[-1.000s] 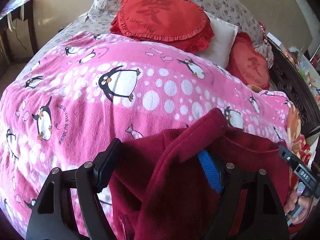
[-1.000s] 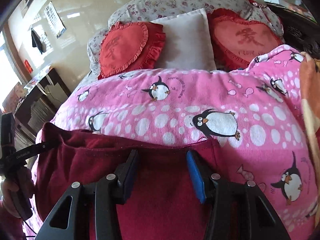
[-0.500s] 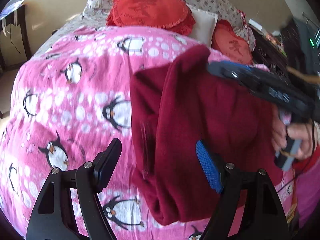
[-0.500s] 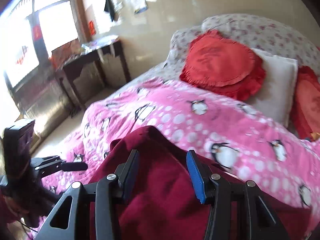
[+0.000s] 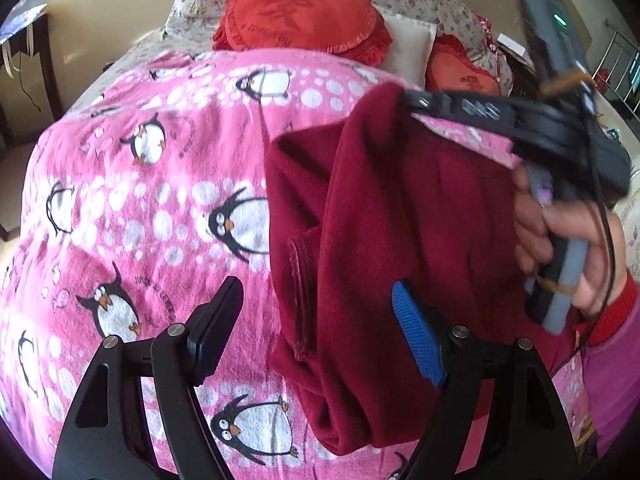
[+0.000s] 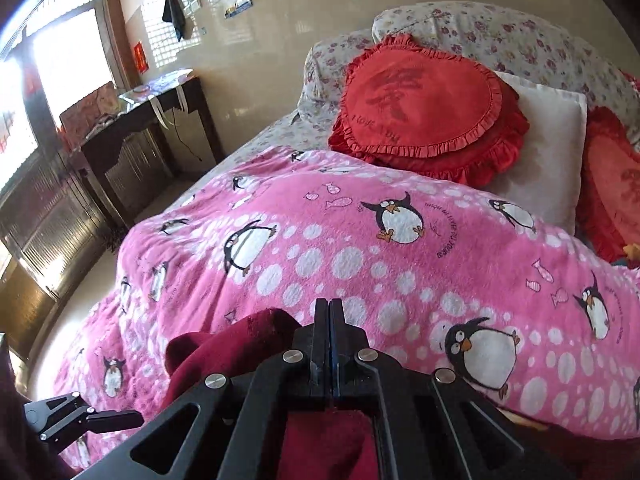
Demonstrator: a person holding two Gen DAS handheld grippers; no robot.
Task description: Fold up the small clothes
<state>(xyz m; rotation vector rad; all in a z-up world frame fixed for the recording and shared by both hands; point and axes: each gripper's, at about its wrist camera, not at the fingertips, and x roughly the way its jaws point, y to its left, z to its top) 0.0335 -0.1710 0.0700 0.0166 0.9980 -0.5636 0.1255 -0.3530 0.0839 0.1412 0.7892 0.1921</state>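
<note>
The left gripper (image 5: 320,332) stood open and empty, free for the next fold. Beyond it the right gripper (image 6: 330,356) was closed on the dark red garment (image 5: 400,220), lifting it above the pink penguin blanket (image 5: 160,160).

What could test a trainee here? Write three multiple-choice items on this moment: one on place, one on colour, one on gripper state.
1. Where does the dark red garment lie?
A. on the pink penguin blanket
B. on the floor
C. on the dark side table

2. What colour is the pad on the left gripper's right finger?
A. green
B. blue
C. white

3. How do the right gripper's jaws stand?
A. wide apart
B. out of view
C. pressed together

Answers: 1 A, the garment rests on the blanket, one corner lifted; 2 B, the left wrist view shows a blue pad; 3 C, no gap shows between the fingers.
</note>
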